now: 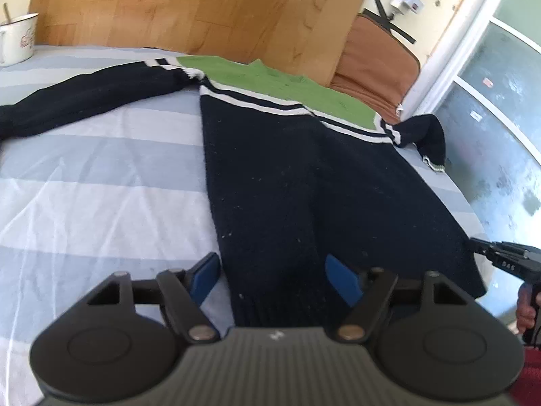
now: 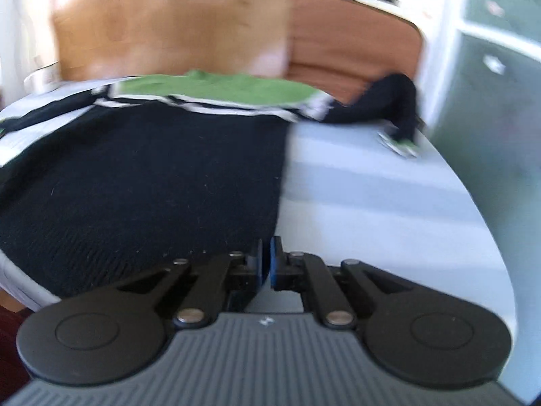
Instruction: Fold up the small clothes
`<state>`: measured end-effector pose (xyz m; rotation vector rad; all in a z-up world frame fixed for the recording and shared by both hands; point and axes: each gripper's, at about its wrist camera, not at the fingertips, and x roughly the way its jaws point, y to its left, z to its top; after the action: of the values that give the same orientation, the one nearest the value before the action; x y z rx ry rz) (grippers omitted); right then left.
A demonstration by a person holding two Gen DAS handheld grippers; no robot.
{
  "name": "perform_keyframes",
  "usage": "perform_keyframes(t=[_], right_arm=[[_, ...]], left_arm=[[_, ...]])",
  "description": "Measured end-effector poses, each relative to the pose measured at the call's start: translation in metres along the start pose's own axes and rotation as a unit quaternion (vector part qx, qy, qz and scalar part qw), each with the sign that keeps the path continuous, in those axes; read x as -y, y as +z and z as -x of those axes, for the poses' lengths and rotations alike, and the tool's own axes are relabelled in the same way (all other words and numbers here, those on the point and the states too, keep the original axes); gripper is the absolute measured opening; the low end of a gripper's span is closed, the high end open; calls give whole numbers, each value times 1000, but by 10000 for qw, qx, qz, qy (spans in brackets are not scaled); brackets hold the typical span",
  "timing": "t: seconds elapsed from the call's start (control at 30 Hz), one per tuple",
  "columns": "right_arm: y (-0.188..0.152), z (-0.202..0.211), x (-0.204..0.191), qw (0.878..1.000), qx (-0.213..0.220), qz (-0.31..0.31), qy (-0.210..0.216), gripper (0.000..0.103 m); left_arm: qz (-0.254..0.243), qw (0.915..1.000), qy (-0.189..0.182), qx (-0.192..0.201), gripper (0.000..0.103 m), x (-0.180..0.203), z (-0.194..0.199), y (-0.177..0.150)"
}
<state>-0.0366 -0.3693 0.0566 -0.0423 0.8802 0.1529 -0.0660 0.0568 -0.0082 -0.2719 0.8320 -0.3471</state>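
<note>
A small knit sweater [image 1: 304, 176], navy with white stripes and a green yoke, lies flat on the striped table, hem toward me. Its left sleeve [image 1: 77, 98] stretches out to the left; its right sleeve [image 1: 426, 135] hangs at the table's right edge. My left gripper [image 1: 270, 270] is open, its blue pads either side of the hem's left corner. My right gripper [image 2: 267, 260] is shut at the sweater's [image 2: 142, 176] near right hem corner; whether it pinches cloth is unclear. It also shows in the left wrist view [image 1: 473, 245] at the hem's right edge.
A white enamel mug [image 1: 17, 40] stands at the table's far left. A wooden board [image 1: 189, 10] rises behind the table. A brown chair [image 1: 375, 64] sits at the back right. The round table edge [image 2: 473, 203] curves along the right, with floor beyond.
</note>
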Motion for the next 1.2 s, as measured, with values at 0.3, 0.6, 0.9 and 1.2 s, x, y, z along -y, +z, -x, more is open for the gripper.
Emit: perform_keyframes(t=[0.3,0.6,0.9,1.2], right_arm=[[8,26,5,9925,674,-468,910,10],[19,-10,-102,9469,208,1761,2683,46],[8,-23,-125,9286,42,2396,2832,43],[18,-12,-100,9436,-194,1884,2716,6]], left_arm=[[93,9999,-46,42,77,-6,6,4],[270,9996,-7,34,74,-8,6,7],[254,9996,22,-101,68,-8,-1,4],[274,9996,55,-25,70,-14,5,9]])
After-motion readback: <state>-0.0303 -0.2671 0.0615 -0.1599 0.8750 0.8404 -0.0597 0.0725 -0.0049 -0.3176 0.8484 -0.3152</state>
